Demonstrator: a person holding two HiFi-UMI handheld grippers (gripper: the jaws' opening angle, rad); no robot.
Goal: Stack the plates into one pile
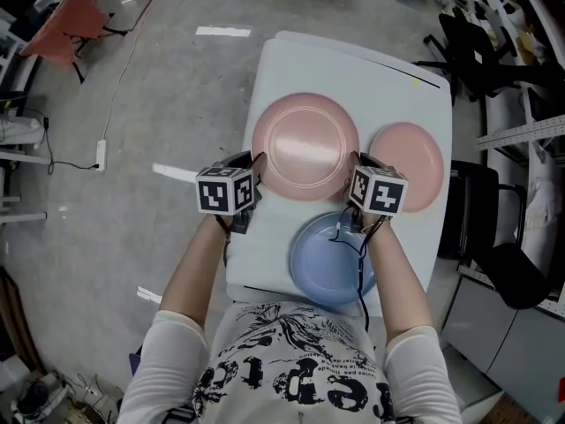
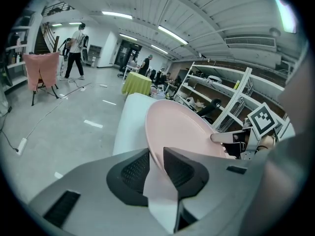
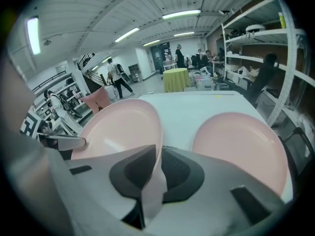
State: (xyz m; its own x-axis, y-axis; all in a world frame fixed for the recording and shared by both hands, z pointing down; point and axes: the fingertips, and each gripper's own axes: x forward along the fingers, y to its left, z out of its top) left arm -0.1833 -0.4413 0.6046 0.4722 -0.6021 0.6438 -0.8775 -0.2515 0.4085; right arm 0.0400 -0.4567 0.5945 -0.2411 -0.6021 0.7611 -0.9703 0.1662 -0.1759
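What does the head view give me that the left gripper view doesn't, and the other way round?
Head view only: the blue plate nearest the person and the smaller pink plate at the right. Left gripper view only: the left gripper seen close, its pads shut on the rim of the big pink plate, and people standing far behind. Both: the big pink plate, with the right gripper on its opposite edge.
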